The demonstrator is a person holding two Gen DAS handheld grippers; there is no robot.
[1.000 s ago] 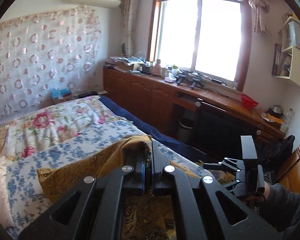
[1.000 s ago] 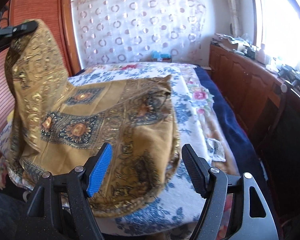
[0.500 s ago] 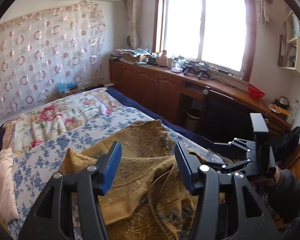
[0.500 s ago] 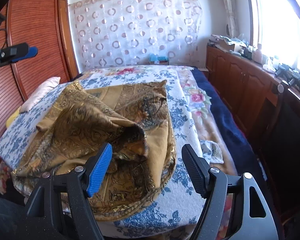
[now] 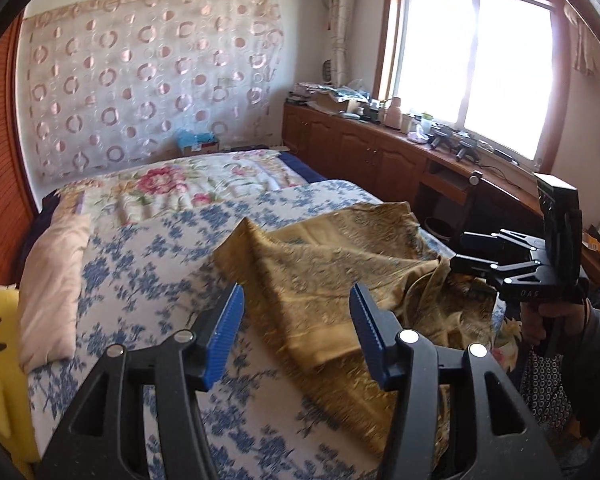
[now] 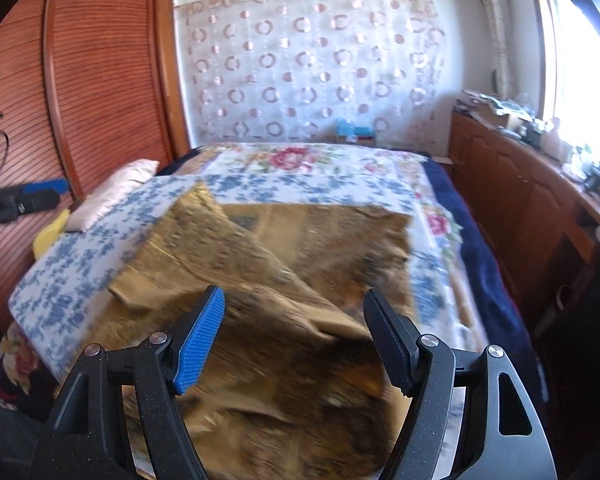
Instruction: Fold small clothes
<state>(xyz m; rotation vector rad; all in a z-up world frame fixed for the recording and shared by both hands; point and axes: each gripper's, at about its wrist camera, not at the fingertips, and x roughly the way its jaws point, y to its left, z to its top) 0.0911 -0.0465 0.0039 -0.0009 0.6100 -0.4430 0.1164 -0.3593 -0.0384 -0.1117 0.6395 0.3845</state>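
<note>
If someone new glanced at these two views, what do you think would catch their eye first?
Most likely the golden patterned cloth, lying rumpled and partly folded over itself on the blue-flowered bedspread. Next, the two grippers: the left gripper and the right gripper both hover above the cloth with jaws open and nothing between them. Behind, a sheer curtain with pink rings covers the far wall.

Bright window (image 5: 472,68) above wooden cabinets (image 5: 364,148), circle-patterned curtain (image 5: 148,80), louvred wardrobe (image 6: 100,80) beside bed (image 5: 148,248)
</note>
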